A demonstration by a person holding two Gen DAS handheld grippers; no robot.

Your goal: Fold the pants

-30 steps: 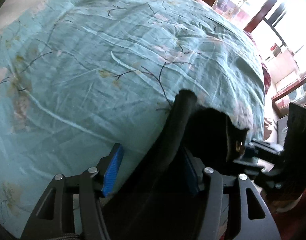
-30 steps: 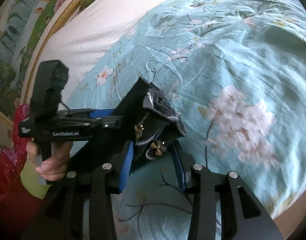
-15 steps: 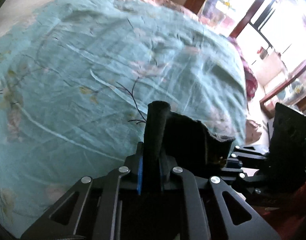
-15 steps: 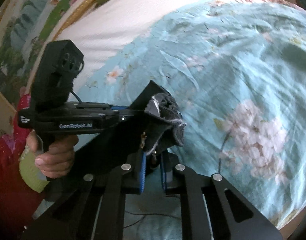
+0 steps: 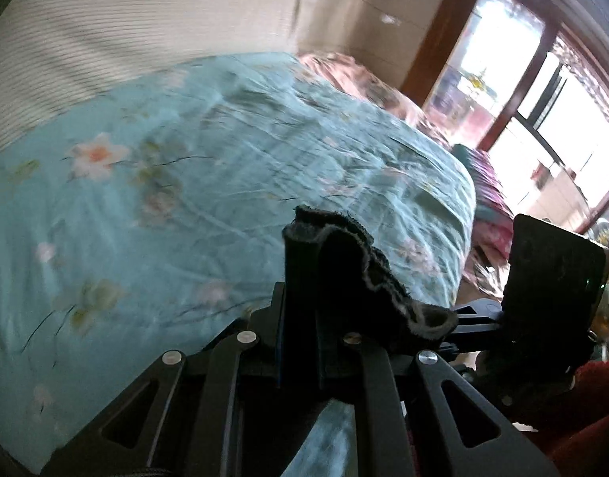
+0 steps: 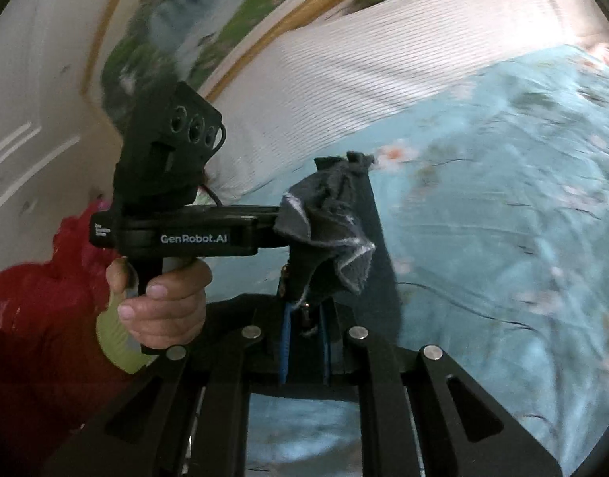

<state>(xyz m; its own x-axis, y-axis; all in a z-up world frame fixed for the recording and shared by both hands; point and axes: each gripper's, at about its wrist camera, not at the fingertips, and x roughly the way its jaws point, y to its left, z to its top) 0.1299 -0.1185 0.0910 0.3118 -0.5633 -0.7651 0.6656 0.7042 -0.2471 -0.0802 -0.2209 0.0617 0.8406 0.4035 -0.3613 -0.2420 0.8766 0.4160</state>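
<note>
The black pants (image 5: 344, 274) are held up off the bed by both grippers. My left gripper (image 5: 300, 342) is shut on one edge of the pants, which stick up between its blue pads. My right gripper (image 6: 304, 338) is shut on another frayed edge of the pants (image 6: 328, 218). The two grippers are close together: the right one shows at the right of the left wrist view (image 5: 551, 290), and the left one shows in the right wrist view (image 6: 173, 214) with a hand on its grip. The rest of the pants hangs below, hidden.
A bed with a teal floral cover (image 5: 185, 183) lies below and ahead. A white ribbed headboard cushion (image 5: 117, 31) stands at its far end. A window and wooden frame (image 5: 543, 79) are at the right. A landscape painting (image 6: 209, 20) hangs on the wall.
Both grippers closed on the pants' edge and lifted it up off the bed. The views tilted upward, so the headboard and wall now show.
</note>
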